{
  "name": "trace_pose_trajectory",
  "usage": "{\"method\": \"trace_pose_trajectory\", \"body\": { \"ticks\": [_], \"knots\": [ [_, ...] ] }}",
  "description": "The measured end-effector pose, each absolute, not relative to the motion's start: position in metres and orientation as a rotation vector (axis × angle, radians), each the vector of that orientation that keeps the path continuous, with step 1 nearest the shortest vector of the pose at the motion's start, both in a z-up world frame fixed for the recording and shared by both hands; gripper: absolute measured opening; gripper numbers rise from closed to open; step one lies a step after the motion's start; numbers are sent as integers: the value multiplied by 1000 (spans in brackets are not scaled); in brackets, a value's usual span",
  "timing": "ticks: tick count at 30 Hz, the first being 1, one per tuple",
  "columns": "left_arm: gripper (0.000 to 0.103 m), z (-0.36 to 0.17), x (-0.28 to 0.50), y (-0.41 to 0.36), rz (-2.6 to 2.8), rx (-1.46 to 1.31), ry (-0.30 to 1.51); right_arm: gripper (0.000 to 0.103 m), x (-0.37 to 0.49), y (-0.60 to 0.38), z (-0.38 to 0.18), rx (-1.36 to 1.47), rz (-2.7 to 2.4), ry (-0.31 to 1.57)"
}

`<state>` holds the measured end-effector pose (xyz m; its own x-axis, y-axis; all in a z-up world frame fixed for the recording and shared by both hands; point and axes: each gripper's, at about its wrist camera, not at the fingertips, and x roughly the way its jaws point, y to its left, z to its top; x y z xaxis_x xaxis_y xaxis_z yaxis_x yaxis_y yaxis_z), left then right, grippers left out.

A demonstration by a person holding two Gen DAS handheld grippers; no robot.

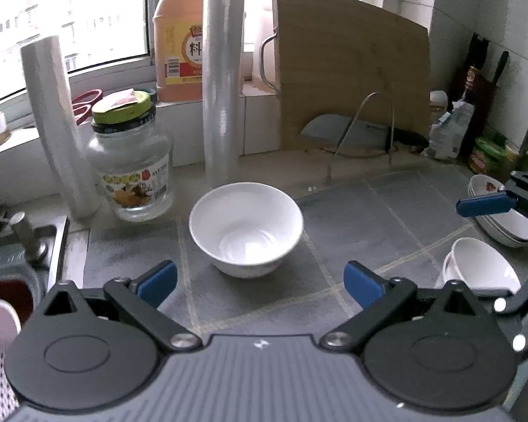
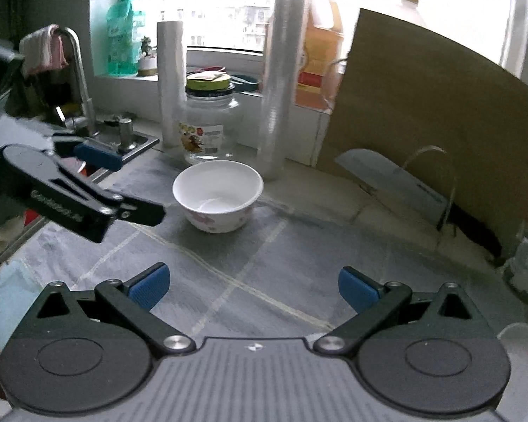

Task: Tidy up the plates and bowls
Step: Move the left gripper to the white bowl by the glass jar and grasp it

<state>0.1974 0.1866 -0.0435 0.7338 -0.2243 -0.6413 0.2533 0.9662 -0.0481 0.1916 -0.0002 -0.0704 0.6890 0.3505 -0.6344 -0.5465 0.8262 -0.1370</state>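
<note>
Both claws empty on my feed. Left claw (image 1: 260,281) jaws spread wide, hanging above the bench (image 1: 387,218), nothing between the blue pads (image 1: 158,281). Right claw (image 2: 251,286) same: wide, holding nothing.

White bowl (image 1: 246,228) sits upright on the grey mat (image 1: 320,281), centre of the left wrist view, just ahead of the left claw and apart from it. Right wrist view shows the same bowl (image 2: 217,195) farther off, pink flower print on its outer wall.

Just behind the bowl: glass jar (image 1: 132,172) with a yellow-green lid to the left, and a tall roll of cling film (image 1: 223,77) upright. Second roll (image 1: 58,126) leans left of the jar. Orange bottle (image 1: 177,38) on the sill behind.

Right edge of the left view: stack of shallow dishes (image 1: 503,225) on the bench, and a tilted white bowl (image 1: 480,267) nearer, just beside the stack. The right claw's finger overlaps the stack there; contact, I cannot tell.

Cutting board (image 1: 348,70) stands against the far wall, wire rack (image 1: 366,133) in front. Sink (image 1: 14,253) at near left.
</note>
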Motion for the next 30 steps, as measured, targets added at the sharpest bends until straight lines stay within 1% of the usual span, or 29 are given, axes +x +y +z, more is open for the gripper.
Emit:
{"method": "trace_pose_trajectory", "body": {
  "ticks": [9, 23, 30],
  "knots": [
    [101, -54, 252, 219, -330, 21, 699, 103, 216, 53, -82, -343, 472, 671],
    [100, -82, 321, 221, -448, 12, 799, 103, 272, 105, -120, -351, 411, 770],
    [97, -90, 338, 219, -508, 21, 834, 103, 292, 117, -136, -367, 412, 789]
  ]
}}
